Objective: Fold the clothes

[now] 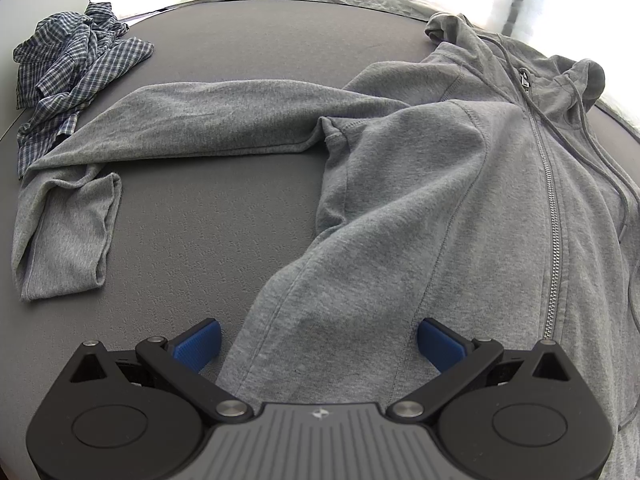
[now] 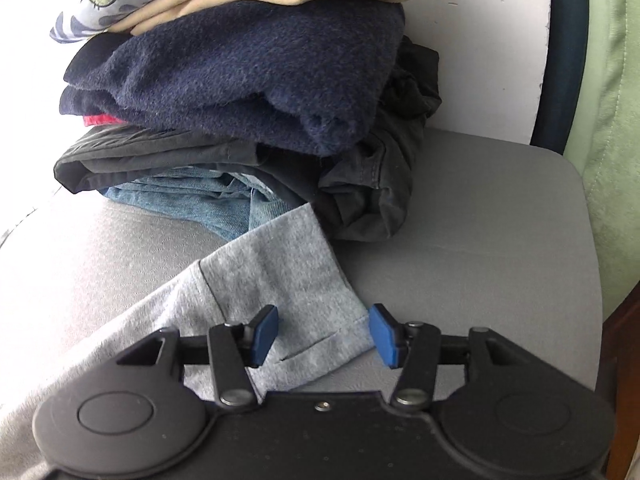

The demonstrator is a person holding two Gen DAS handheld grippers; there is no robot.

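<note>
A grey zip hoodie [image 1: 460, 184] is lying spread out, zipper up, on the grey table [image 1: 208, 232], and it looks as if the folding is only starting: both sleeves are still lying out to the sides. The left sleeve [image 1: 192, 120] is stretching toward a crumpled checked shirt [image 1: 76, 64] at the table's far corner.

The left gripper [image 1: 318, 340] is hanging wide open over the hoodie's lower edge, with cloth lying between its blue pads [image 1: 198, 344] but nothing pinched. The right gripper [image 2: 323, 334] is standing about half open over the cuff of the right sleeve [image 2: 280, 280], just in front of a pile of folded clothes [image 2: 240, 92]; its pads are sitting either side of the cuff and not pressing it.

The next move probably calls for closing on the cuff and carrying the sleeve across the chest.
</note>
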